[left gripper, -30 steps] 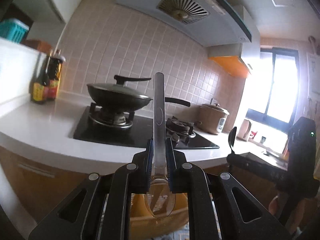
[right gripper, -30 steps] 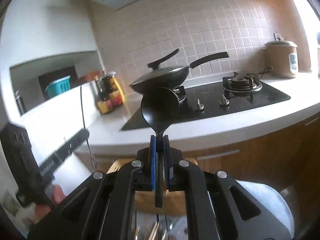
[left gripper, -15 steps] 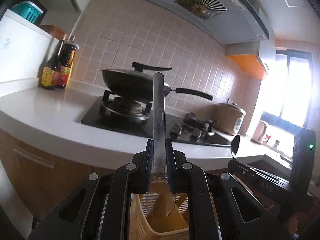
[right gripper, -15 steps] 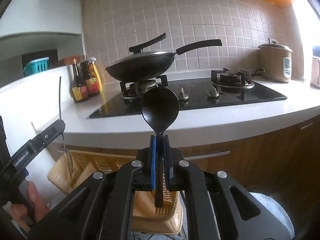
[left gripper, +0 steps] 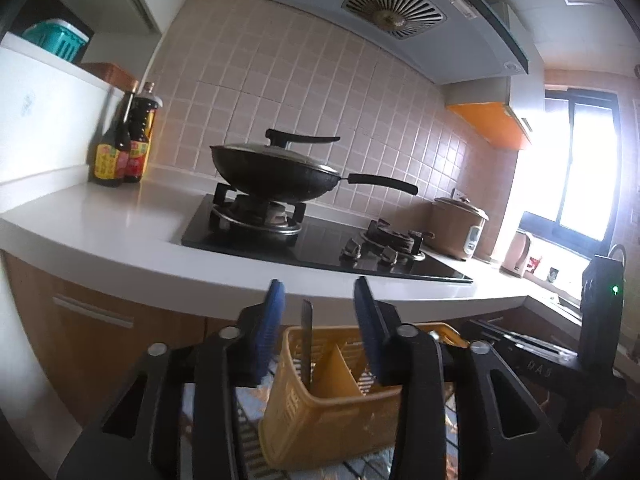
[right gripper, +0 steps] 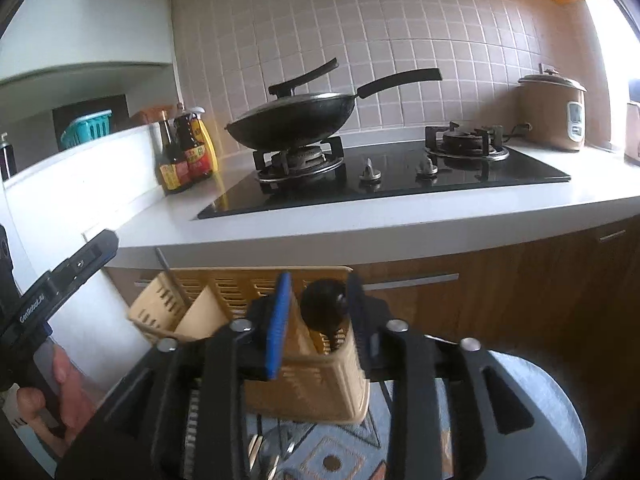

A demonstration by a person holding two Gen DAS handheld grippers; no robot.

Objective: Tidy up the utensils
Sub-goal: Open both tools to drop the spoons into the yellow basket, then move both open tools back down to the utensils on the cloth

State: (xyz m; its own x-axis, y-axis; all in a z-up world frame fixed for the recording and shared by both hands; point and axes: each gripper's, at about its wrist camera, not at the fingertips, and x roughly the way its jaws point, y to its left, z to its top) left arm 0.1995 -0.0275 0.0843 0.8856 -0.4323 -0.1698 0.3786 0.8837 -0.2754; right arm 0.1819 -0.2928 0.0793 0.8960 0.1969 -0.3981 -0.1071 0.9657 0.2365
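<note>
Left gripper: released; jaws just opened, blue pads standing clear on both sides of the metal spoon, no contact visible.
Metal spoon: upright in the left compartment of the yellow utensil caddy, handle end poking above the rim at 12 o'clock from the jaws.
Right gripper: released too; jaws just opened, black spoon between the pads, bowl up, very close to the right-hand pad, contact not certain.
Black spoon: standing in the right-end compartment of the caddy, in the right wrist view.
Caddy: on a patterned cloth below the counter edge; divider walls visible, middle section looks empty.
Hand: person's fingers around the left tool's grip, at 8 o'clock in the right wrist view.
Beyond, 12 o'clock: white counter, black hob, lidded wok on the left burner.
Further, 10 o'clock: sauce bottles against the tiles; rice cooker at 2 o'clock.
Step in hand: drop-off of both spoons, likely just finished.
Next move: lift both tools straight up and back, keeping the pads off the handles so neither spoon tips or drags the caddy; then look for any utensils left.
</note>
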